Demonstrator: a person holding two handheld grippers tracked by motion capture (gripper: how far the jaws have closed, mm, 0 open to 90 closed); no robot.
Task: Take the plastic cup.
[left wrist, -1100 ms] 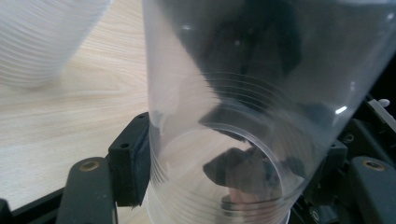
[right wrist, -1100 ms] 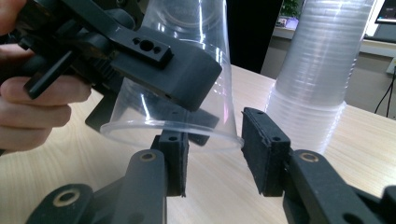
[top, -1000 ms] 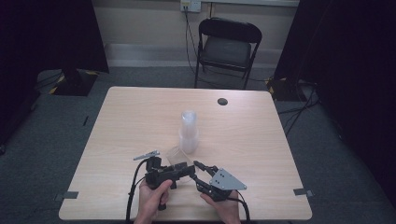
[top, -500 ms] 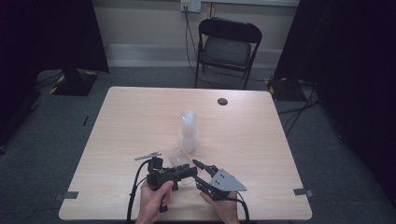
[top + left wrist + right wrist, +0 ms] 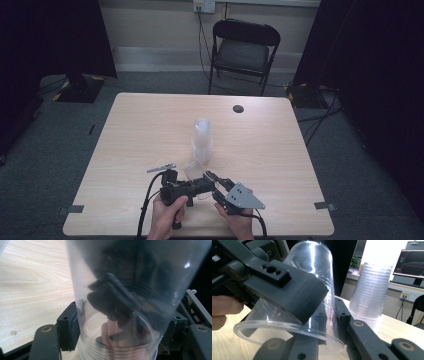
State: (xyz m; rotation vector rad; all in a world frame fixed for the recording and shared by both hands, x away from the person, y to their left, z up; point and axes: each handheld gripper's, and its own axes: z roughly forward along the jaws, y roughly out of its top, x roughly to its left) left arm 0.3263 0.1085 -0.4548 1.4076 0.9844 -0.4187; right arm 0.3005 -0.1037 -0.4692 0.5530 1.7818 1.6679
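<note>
Light wood table [image 5: 125, 130] — cup stack [image 5: 202, 140] upright mid-table; dark round disc [image 5: 238, 108] near far edge.

A black folding chair [image 5: 243, 52] stands on the grey carpet at twelve o'clock beyond the light wooden tabletop [image 5: 135, 130]. A small dark round cap [image 5: 238, 108] lies near the tabletop's far edge, at about one o'clock. A wall socket [image 5: 203, 5] sits above the chair.

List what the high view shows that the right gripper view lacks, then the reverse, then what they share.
High view: a dark round spot near the table's far edge, a small metal piece lying on the wood, and grey carpet around it. Right gripper view: a lit monitor and a green plant in the background. Shared: the clear cup, the stack of clear cups and the wooden table.
</note>
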